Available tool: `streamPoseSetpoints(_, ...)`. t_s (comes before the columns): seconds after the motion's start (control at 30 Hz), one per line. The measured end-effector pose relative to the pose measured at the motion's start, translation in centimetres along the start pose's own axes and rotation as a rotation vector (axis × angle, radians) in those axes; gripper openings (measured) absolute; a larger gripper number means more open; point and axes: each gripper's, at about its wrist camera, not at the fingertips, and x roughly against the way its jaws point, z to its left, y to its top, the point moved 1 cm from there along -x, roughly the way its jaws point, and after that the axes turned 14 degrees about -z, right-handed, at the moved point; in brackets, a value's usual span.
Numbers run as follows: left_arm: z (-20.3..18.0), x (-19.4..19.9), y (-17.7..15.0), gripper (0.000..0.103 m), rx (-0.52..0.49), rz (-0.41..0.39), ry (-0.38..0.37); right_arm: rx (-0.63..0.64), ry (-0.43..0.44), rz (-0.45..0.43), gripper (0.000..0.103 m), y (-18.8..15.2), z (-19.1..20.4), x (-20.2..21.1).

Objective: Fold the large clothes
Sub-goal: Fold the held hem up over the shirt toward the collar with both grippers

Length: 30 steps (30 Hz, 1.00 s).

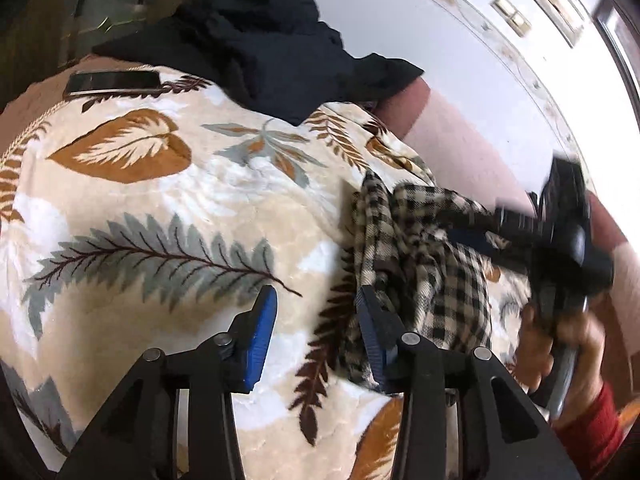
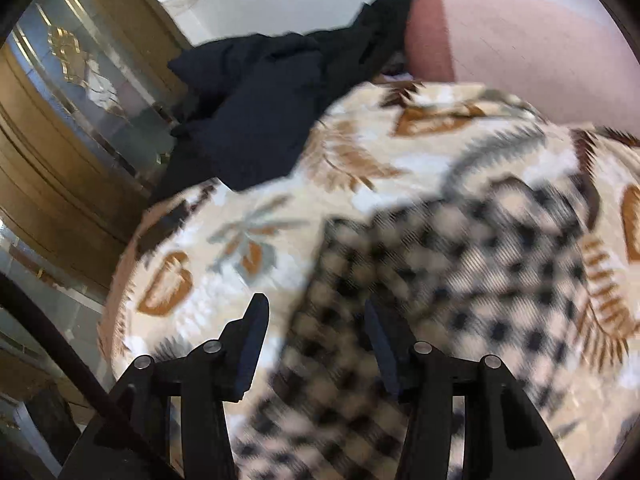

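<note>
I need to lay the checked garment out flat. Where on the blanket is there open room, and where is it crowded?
The widest free patch of the leaf-print blanket lies between the phone, the dark clothes and the checked garment. It is crowded where the right gripper reaches into the checked garment, and at the far edge under the dark clothes.

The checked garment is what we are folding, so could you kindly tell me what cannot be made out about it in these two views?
- Right wrist view: the checked garment is smeared by motion blur, so its folds and edges are unreadable.
- Left wrist view: its far end is hidden behind the blurred right gripper.
- Left wrist view: its near edge is covered by a finger of the left gripper.
- What kind of garment it is cannot be told; it lies bunched.
</note>
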Motion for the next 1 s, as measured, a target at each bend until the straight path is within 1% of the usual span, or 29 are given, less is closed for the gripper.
streamPoseSetpoints(0.1,-0.8,-0.8,-0.4,0.040,-0.017,0.020,-0.027,0.008,-0.067,0.029,0.054,-1.5,-1.0,-1.1)
streamPoseSetpoints(0.17,-1.8,-1.4,-1.0,0.040,-0.058,0.030,-0.032,-0.004,-0.068,0.035,0.054,-2.2,-1.2,-1.9)
streamPoseSetpoints(0.2,-2.3,-1.9,-1.3,0.040,-0.078,0.044,-0.032,0.011,-0.056,0.064,0.042,-2.7,-0.8,-2.7)
streamPoseSetpoints(0.23,-2.6,-2.3,-1.6,0.040,-0.085,0.057,-0.036,0.014,-0.040,0.088,0.034,-3.0,-0.5,-3.4)
streamPoseSetpoints(0.27,-2.8,-2.7,-1.9,0.040,-0.084,0.077,-0.043,0.002,-0.030,0.101,0.030,-3.3,-0.4,-4.0)
streamPoseSetpoints(0.37,-2.7,-4.0,-2.8,0.040,-0.076,0.144,-0.035,-0.035,-0.003,0.117,0.030,-4.0,-0.6,-5.1)
streamPoseSetpoints(0.47,-2.7,-5.2,-3.9,0.040,-0.082,0.208,-0.029,-0.068,0.040,0.111,0.030,-4.5,-1.2,-4.8)
streamPoseSetpoints(0.5,-2.7,-5.6,-4.2,0.038,-0.077,0.225,-0.031,-0.069,0.053,0.116,0.031,-4.5,-1.3,-4.6)
streamPoseSetpoints(0.53,-2.6,-6.0,-4.5,0.034,-0.066,0.243,-0.040,-0.072,0.070,0.120,0.031,-4.3,-1.4,-4.2)
streamPoseSetpoints(0.57,-2.5,-6.2,-4.7,0.032,-0.055,0.255,-0.047,-0.079,0.097,0.105,0.031,-3.8,-1.6,-3.3)
streamPoseSetpoints(0.6,-2.4,-6.5,-5.0,0.030,-0.046,0.267,-0.052,-0.074,0.102,0.062,0.031,-3.0,-1.8,-2.1)
streamPoseSetpoints(0.63,-2.4,-6.5,-5.1,0.030,-0.044,0.270,-0.049,-0.063,0.083,0.026,0.031,-2.4,-2.0,-1.2)
streamPoseSetpoints(0.7,-2.6,-6.5,-5.2,0.030,-0.063,0.263,-0.039,-0.031,-0.013,-0.064,0.031,-0.6,-2.9,0.7)
streamPoseSetpoints(0.73,-2.8,-6.5,-5.3,0.030,-0.075,0.261,-0.032,-0.029,-0.042,-0.077,0.031,-0.2,-3.2,0.8)
streamPoseSetpoints(0.8,-3.2,-6.5,-5.5,0.030,-0.101,0.256,-0.020,-0.018,-0.147,-0.070,0.031,0.9,-4.4,-0.3)
streamPoseSetpoints(0.87,-3.5,-6.5,-5.6,0.030,-0.126,0.251,-0.013,-0.004,-0.228,-0.058,0.031,1.8,-5.3,-2.2)
streamPoseSetpoints(0.93,-3.7,-6.5,-5.6,0.030,-0.142,0.251,-0.010,-0.017,-0.289,-0.035,0.031,2.8,-6.3,-4.8)
streamPoseSetpoints(1.0,-3.8,-6.5,-5.6,0.030,-0.150,0.253,-0.009,-0.046,-0.327,-0.001,0.031,3.4,-7.3,-6.9)
